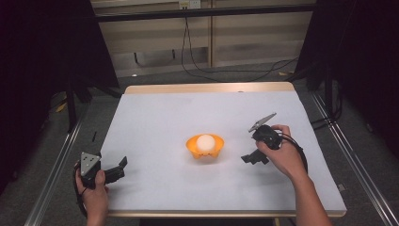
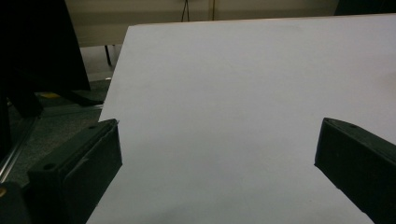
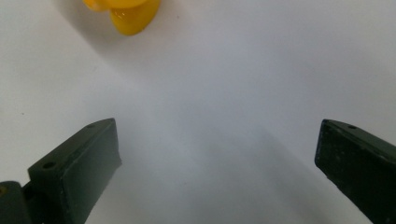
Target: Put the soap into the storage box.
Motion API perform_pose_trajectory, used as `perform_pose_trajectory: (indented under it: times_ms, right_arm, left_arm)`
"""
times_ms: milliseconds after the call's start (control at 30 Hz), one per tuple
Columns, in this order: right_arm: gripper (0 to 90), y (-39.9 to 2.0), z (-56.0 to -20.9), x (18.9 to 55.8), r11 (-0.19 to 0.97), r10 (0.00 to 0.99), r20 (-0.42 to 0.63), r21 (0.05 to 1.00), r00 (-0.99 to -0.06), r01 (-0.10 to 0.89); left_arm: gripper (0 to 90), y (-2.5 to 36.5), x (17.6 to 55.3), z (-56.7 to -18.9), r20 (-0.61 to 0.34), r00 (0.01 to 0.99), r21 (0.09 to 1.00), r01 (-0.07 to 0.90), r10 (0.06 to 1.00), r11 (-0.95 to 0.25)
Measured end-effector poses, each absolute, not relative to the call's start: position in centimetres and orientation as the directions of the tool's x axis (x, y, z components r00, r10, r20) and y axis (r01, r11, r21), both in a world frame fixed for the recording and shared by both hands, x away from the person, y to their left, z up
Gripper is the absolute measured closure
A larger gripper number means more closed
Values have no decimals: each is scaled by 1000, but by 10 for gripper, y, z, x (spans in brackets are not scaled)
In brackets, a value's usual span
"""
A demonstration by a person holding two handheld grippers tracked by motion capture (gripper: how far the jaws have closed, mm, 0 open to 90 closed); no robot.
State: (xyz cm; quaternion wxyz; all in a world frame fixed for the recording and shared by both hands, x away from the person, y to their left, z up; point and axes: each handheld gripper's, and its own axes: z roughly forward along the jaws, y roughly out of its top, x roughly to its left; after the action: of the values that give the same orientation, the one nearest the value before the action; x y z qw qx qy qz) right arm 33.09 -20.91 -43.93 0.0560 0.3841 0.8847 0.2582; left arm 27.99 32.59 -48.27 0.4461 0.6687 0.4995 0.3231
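An orange bowl sits near the middle of the white table, and a white ball rests inside it. To the bowl's right, my right gripper is held low over the table, open and holding nothing. In the right gripper view its jaws stand wide apart over bare table, with the bowl's lower edge at the top left. My left gripper rests near the table's front left corner, open, with nothing between its jaws. The left gripper view looks across the bare white surface.
Black stands and curtains flank the table on both sides. Metal rails run along the floor to the left and right. Cables lie on the floor beyond the far edge. The table's wooden rim shows at the back.
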Motion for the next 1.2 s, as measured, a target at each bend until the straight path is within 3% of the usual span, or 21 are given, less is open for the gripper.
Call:
perform_pose_trajectory:
  times_ms: [667,1200]
  right_arm:
    - [0,-265,-452,299,434,779,114,612,-616,662]
    - [0,-313,-465,251,277,827,153,726,-541,629]
  left_arm:
    - [3,326,280,-483,-16,294,919,382,956,-101]
    - [3,326,280,-483,-19,293,920,380,956,-98]
